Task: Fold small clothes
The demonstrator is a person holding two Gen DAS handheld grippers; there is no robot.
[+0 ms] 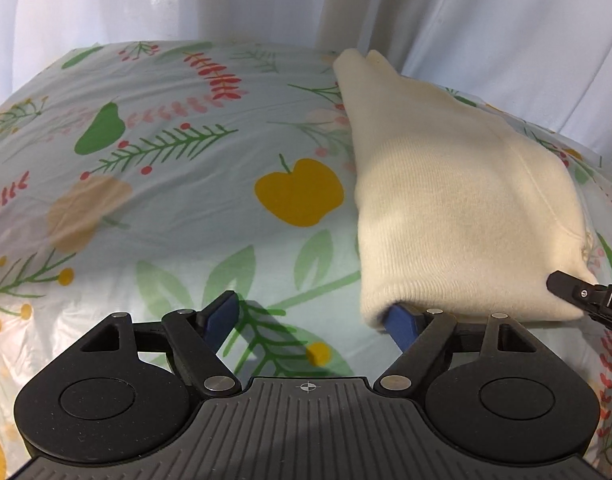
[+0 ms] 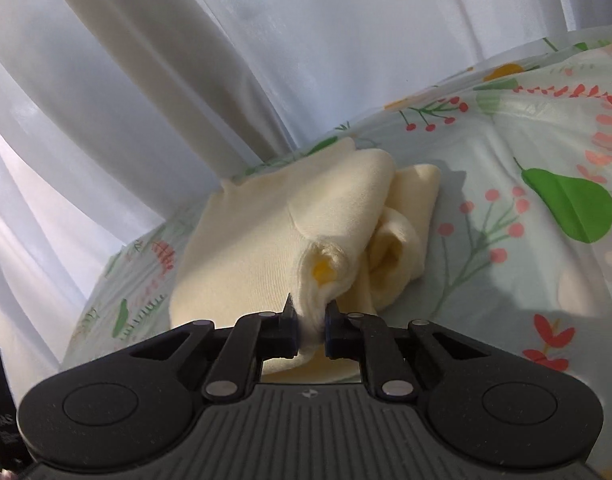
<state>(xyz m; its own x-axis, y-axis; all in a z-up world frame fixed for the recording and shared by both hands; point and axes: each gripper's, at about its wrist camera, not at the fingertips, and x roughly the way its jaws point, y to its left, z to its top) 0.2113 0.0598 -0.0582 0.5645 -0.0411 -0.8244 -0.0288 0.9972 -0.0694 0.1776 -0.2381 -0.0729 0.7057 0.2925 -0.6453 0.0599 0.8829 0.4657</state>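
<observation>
A small cream knit garment (image 1: 458,200) lies folded on the floral tablecloth (image 1: 186,140), at the right in the left wrist view. My left gripper (image 1: 314,316) is open; its right finger tip is tucked under the garment's near ribbed edge, its left finger rests free over the cloth. My right gripper (image 2: 310,332) is shut on a bunched edge of the garment (image 2: 266,232), whose rolled folds stand just ahead of the fingers. The right gripper's tip also shows in the left wrist view (image 1: 586,296), at the garment's near right corner.
White curtains (image 2: 146,80) hang close behind the table's far edge. The floral cloth stretches wide to the left of the garment in the left wrist view.
</observation>
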